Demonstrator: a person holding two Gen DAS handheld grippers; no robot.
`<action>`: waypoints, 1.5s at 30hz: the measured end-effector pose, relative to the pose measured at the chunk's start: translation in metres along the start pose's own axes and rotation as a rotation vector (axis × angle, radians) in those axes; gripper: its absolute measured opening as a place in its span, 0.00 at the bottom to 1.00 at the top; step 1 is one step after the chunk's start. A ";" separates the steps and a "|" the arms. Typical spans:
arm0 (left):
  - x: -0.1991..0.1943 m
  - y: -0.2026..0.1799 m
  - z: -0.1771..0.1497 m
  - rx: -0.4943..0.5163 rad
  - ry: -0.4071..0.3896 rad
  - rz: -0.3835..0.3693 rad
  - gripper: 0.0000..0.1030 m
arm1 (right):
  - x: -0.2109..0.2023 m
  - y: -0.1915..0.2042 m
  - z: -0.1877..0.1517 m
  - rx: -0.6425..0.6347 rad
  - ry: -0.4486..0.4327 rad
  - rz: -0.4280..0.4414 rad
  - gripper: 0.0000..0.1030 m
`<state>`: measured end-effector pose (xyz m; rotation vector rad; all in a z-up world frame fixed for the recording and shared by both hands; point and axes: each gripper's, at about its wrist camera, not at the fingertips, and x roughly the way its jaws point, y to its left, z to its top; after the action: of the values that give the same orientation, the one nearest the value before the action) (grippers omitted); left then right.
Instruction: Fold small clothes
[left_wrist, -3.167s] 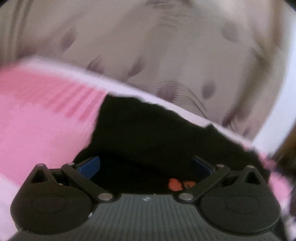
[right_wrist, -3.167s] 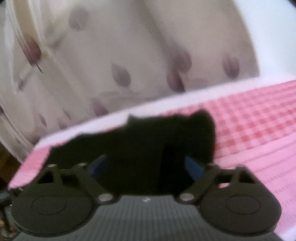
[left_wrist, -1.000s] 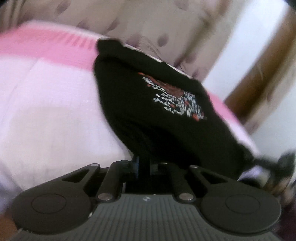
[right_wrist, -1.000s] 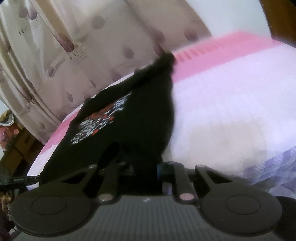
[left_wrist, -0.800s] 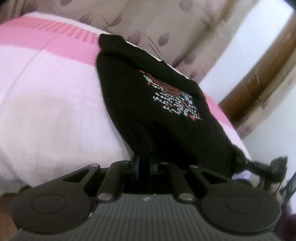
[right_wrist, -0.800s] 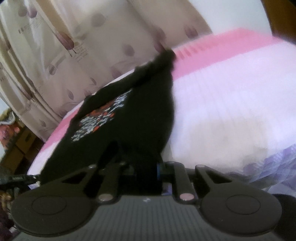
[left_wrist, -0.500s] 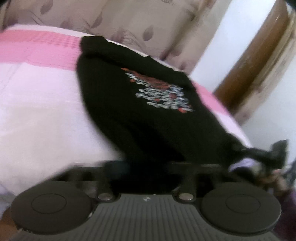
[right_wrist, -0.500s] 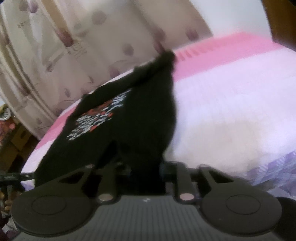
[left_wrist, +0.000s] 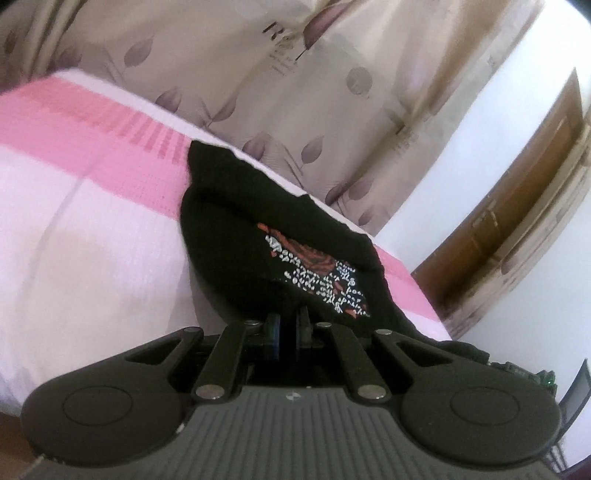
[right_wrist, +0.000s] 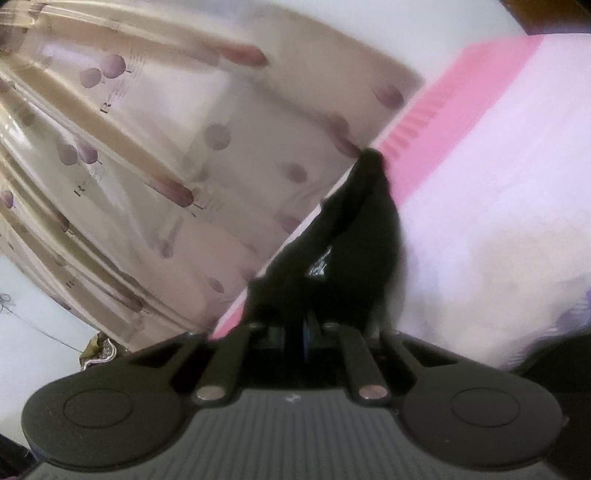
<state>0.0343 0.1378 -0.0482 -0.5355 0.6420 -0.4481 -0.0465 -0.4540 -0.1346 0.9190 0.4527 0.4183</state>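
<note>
A small black shirt (left_wrist: 258, 236) with a red and white print lies stretched over the pink and white bed (left_wrist: 92, 236). My left gripper (left_wrist: 288, 332) is shut on the shirt's near hem, the blue pads pinching the black cloth. In the right wrist view the same black shirt (right_wrist: 362, 229) rises in a narrow fold toward the bed's far edge. My right gripper (right_wrist: 295, 328) is shut on its near edge too. Only a sliver of the print shows there. The view is tilted and blurred.
A beige curtain with purple leaf prints (left_wrist: 295, 92) hangs behind the bed. A white wall and a brown wooden door frame (left_wrist: 517, 206) stand at the right. The bed cover (right_wrist: 498, 206) spreads to the right of the shirt.
Both grippers have lifted a little with the hem still held. The right view has rolled, so the bed now slopes steeply. The shirt's near part has bunched narrower between the grippers.
</note>
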 end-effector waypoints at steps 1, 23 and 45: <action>0.002 0.001 -0.002 0.005 0.010 0.007 0.07 | 0.000 -0.001 -0.001 -0.014 0.010 -0.024 0.08; 0.022 0.024 -0.025 0.058 0.136 0.081 0.07 | 0.032 -0.010 0.012 -0.254 0.147 -0.290 0.72; 0.018 0.009 -0.002 -0.054 0.010 0.017 0.06 | 0.028 0.000 0.017 0.073 0.066 0.099 0.13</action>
<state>0.0477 0.1344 -0.0622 -0.5792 0.6689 -0.4190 -0.0145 -0.4505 -0.1307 1.0038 0.4862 0.5263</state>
